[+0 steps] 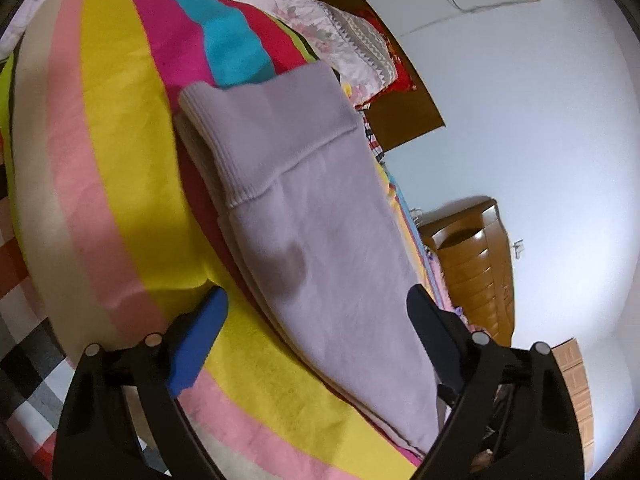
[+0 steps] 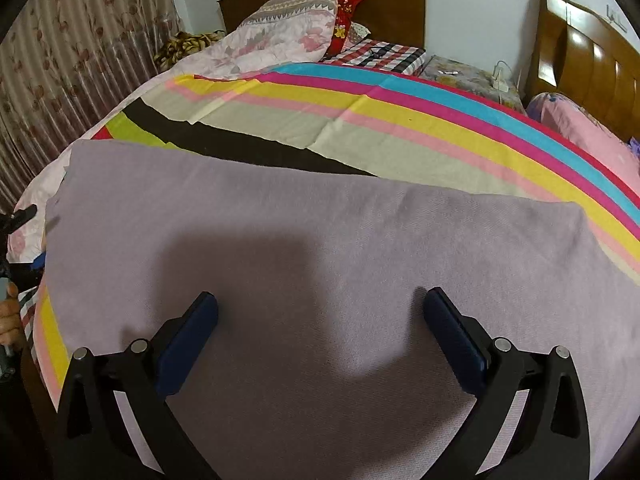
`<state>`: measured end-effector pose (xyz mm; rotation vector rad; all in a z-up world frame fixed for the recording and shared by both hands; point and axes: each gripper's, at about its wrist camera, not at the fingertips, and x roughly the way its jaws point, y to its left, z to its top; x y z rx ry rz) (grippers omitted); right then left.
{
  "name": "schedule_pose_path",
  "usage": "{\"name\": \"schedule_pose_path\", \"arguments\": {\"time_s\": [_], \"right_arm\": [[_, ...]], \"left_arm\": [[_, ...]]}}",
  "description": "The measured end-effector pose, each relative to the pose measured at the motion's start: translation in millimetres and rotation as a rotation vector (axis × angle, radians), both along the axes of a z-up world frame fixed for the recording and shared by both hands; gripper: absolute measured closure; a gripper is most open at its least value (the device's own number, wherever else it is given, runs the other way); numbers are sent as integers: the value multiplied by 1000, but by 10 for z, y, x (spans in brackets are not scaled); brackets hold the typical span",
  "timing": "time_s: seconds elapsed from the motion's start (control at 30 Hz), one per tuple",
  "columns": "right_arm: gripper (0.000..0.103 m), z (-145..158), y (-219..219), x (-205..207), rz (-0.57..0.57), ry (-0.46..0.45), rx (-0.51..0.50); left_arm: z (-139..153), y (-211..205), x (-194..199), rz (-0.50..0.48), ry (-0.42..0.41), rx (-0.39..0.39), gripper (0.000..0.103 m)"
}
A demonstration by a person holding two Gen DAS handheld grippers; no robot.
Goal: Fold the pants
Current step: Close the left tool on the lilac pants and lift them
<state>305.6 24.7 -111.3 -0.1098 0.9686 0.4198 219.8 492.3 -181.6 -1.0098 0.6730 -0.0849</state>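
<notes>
The lilac knit pants (image 1: pixel 320 216) lie folded lengthwise on the striped bedspread (image 1: pixel 116 168), ribbed band (image 1: pixel 244 136) at the far end. My left gripper (image 1: pixel 316 292) is open, low over the near part of the pants; the cloth runs between its blue pads without being pressed. In the right wrist view the pants (image 2: pixel 280 216) spread wide across the front of the bed. My right gripper (image 2: pixel 320 296) hangs open just above them, casting a shadow on the cloth, with nothing held.
Pillows and a floral quilt (image 2: pixel 280 36) sit by the dark headboard (image 2: pixel 392 8). A checked cloth (image 2: pixel 380 54) lies behind the bedspread (image 2: pixel 420 120). A wooden headboard (image 2: pixel 580 56) stands right, curtains (image 2: pixel 80 48) left. A person's hand (image 2: pixel 8 316) shows at the left edge.
</notes>
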Motion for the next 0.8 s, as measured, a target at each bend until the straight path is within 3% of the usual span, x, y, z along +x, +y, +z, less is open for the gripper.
{"name": "schedule_pose_path", "arguments": {"time_s": [0.13, 0.3, 0.57, 0.63, 0.67, 0.8], "right_arm": [[4, 1, -21, 7, -1, 2, 16], [4, -2, -19, 13, -1, 2, 16], [4, -2, -20, 13, -1, 2, 15], [4, 0, -25, 15, -1, 2, 18], [4, 2, -22, 19, -2, 2, 20], [4, 21, -63, 27, -5, 2, 52]], "left_arm": [[29, 10, 175, 0, -7, 12, 19], [28, 146, 357, 63, -45, -8, 52], [-229, 197, 369, 105, -117, -72, 51], [-225, 182, 360, 119, -102, -58, 63], [-221, 168, 362, 132, -79, -30, 84], [30, 15, 239, 163, -89, 90, 92]]}}
